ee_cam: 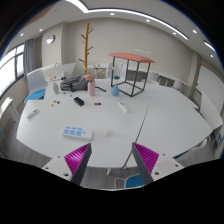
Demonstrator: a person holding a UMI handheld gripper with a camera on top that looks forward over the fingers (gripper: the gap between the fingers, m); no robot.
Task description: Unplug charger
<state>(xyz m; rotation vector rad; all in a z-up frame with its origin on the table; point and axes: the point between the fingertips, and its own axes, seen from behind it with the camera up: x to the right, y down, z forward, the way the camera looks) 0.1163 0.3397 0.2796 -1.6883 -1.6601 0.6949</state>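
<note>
A flat white block with small blue marks point(73, 131), which looks like a power strip or charger, lies on the white table point(110, 125), ahead of my left finger and a little to its left. I cannot make out a plug or cord on it. My gripper point(111, 153) is open and empty, its magenta pads point(78, 158) wide apart above the table's near edge. The block is well beyond the fingertips and nothing is between them.
Further back on the table are a small white object point(123, 105), a black object point(79, 100), a pink bottle point(90, 87) and a blue item point(36, 95). A wooden coat stand point(88, 45) and an orange-topped table point(132, 58) stand behind. A blue chair seat point(133, 182) is below the near edge.
</note>
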